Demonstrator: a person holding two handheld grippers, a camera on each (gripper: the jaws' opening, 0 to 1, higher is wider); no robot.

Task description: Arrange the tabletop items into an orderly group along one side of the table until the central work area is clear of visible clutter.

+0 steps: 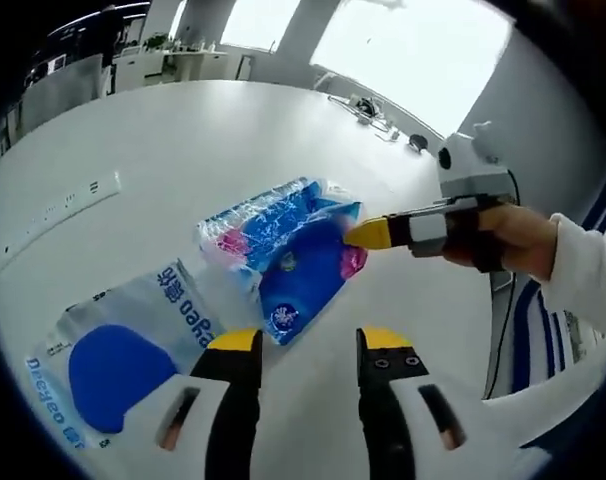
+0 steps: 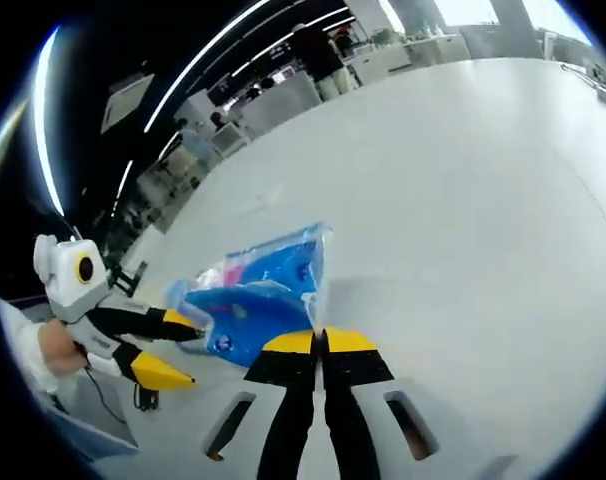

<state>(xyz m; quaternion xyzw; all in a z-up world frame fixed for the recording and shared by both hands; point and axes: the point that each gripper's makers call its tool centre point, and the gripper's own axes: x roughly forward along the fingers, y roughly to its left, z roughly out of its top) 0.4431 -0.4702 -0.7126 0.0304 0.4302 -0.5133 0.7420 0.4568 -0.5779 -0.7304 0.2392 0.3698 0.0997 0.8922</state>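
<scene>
Your right gripper (image 2: 319, 342) has its jaws pinched together on the edge of the blue pack (image 1: 288, 250), which lies on the white table (image 1: 183, 140) just ahead of your left gripper (image 1: 309, 340). The left jaws stand apart, holding nothing, with the pack's near end straight ahead of them and slightly to the left. In the left gripper view the right gripper (image 1: 368, 233) reaches in from the right and touches the pack's far right edge, so your right hand is the one on it, though the left is just beside it too. The pack's long axis runs on a diagonal from near the left jaws up and away toward the right gripper. A second pack (image 1: 123, 355), clear with a blue oval and printed letters, lies to the left of the left jaws, touching or just overlapping the first; I can't tell which. The table is smooth, glossy and pale, so a drag should slide easily. Bright windows (image 1: 413, 50) and desks (image 1: 173, 60) sit behind; a person (image 2: 318, 45) stands far off.
</scene>
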